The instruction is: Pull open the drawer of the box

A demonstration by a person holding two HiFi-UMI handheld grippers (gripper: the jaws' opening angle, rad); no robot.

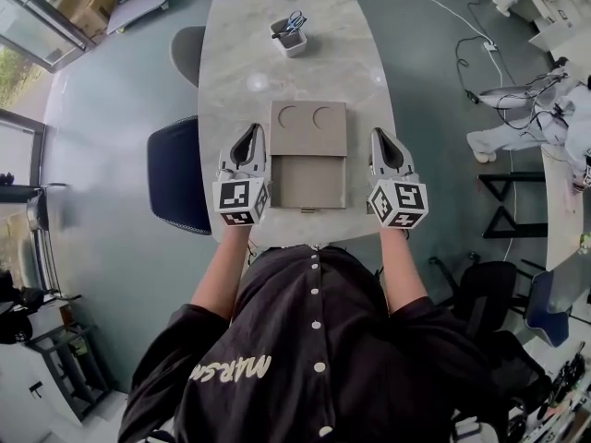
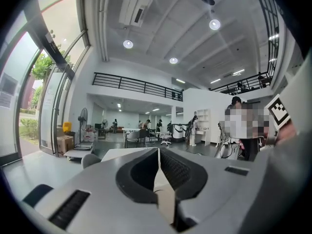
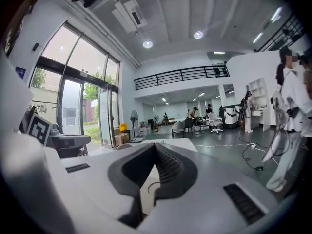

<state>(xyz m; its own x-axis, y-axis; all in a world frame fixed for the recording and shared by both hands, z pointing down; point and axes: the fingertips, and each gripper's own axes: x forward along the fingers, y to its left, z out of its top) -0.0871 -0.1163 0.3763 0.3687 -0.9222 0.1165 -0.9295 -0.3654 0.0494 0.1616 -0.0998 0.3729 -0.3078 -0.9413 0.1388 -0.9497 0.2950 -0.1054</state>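
Grey stone-look table point(image 1: 242, 53) in an open hall: one flat box point(image 1: 308, 123), its single drawer point(image 1: 312, 183) pulled out toward the near edge, lies between two grippers. The left gripper point(image 1: 255, 130) and the right gripper point(image 1: 377, 133) flank it, jaws together on nothing. One small pot point(image 1: 289, 37) stands well beyond across bare tabletop. Two chairs, grey chair point(image 1: 187, 53) and dark blue chair point(image 1: 175, 173), line the left edge.

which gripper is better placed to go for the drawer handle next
Left, marginally. In the head view the left gripper sits right beside the box, while the right gripper stands further off. Both are shut and empty, flanking the drawer; its handle lies between them.
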